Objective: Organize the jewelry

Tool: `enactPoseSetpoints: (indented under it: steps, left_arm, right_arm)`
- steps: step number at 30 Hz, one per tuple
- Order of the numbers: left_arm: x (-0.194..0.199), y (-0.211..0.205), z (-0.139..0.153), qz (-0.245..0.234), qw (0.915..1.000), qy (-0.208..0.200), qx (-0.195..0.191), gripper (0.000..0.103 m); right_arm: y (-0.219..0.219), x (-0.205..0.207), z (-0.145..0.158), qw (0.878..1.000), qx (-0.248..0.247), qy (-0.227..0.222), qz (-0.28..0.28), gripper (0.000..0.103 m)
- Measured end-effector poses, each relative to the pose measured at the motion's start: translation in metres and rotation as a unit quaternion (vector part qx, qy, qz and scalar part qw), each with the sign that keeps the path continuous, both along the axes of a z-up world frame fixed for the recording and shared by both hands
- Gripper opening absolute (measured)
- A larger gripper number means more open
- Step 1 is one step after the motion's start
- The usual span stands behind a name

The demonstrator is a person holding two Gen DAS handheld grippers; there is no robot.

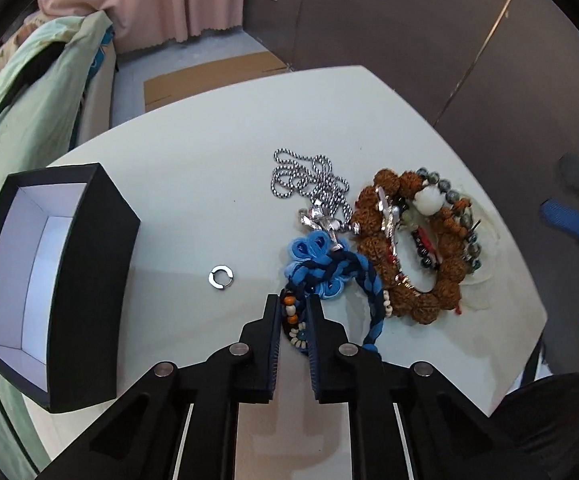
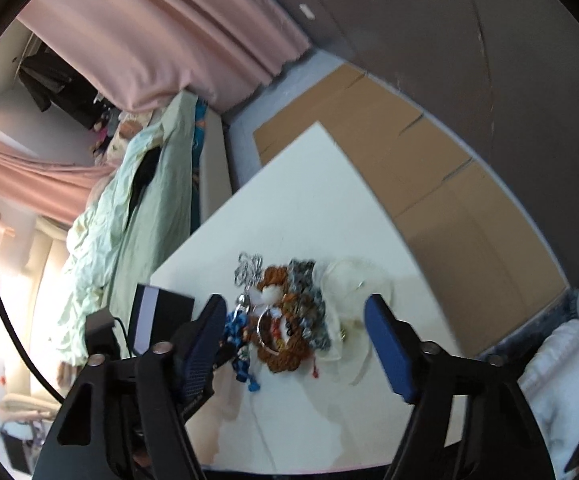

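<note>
Pinching a beaded bracelet (image 1: 292,320) at the near edge of the jewelry pile (image 1: 405,240) on the white table (image 1: 193,184), the left tongs (image 1: 293,304) are clenched beside the open black box (image 1: 55,284), while the right tongs (image 2: 295,316) hover spread wide above.

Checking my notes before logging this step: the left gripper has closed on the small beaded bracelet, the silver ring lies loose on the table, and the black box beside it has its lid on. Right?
Not quite: the black box is open, with no lid on it; the left wrist view shows its white interior. The left gripper does grip the beaded bracelet, and the silver ring lies loose on the table.
</note>
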State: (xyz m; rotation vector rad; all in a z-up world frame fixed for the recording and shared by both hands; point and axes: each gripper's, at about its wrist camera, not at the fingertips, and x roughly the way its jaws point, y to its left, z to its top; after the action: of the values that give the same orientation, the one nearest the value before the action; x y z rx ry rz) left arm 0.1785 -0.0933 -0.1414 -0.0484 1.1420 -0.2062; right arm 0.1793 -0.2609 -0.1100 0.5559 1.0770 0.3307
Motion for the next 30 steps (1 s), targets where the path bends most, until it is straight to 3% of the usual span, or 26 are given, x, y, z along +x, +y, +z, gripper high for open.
enactPoseSetpoints:
  steps: [3,12,19,21,22,23,25,28,30]
  left_arm:
    - [-0.004,0.003,0.011,0.001,0.9997,-0.018,-0.016,0.013]
    - [-0.014,0.014,0.041,0.004,0.997,-0.059,-0.05,0.012]
    - [-0.026,0.029,0.065,0.015,0.9931,-0.087,-0.078,0.012]
    - [-0.03,0.033,0.072,0.019,0.992,-0.095,-0.081,0.012]
    - [-0.032,0.035,0.074,0.021,0.9915,-0.099,-0.082,0.012]
    - [-0.035,0.038,0.078,0.023,0.9911,-0.102,-0.082,0.012]
    - [-0.04,0.044,0.084,0.028,0.9899,-0.11,-0.085,0.012]
    - [-0.045,0.052,0.092,0.036,0.9879,-0.121,-0.09,0.012]
    - [-0.049,0.058,0.097,0.043,0.9864,-0.128,-0.094,0.005]
  right_arm:
    - [0.002,0.003,-0.008,1.0,-0.013,0.015,-0.006,0.058]
    - [0.0,0.026,-0.032,0.996,-0.058,0.06,-0.03,0.057]
    - [0.017,0.032,-0.044,0.992,-0.098,0.078,-0.003,0.054]
    - [0.023,0.033,-0.042,0.989,-0.13,0.074,0.001,0.043]
    - [0.023,0.033,-0.044,0.988,-0.135,0.08,0.0,0.02]
    - [0.022,0.032,-0.048,0.987,-0.13,0.09,0.001,0.004]
    - [0.018,0.028,-0.046,0.99,-0.115,0.088,-0.003,0.004]
    - [0.021,0.016,-0.023,0.993,-0.113,0.036,0.0,0.004]
    - [0.02,0.007,-0.009,0.996,-0.094,0.006,0.006,0.004]
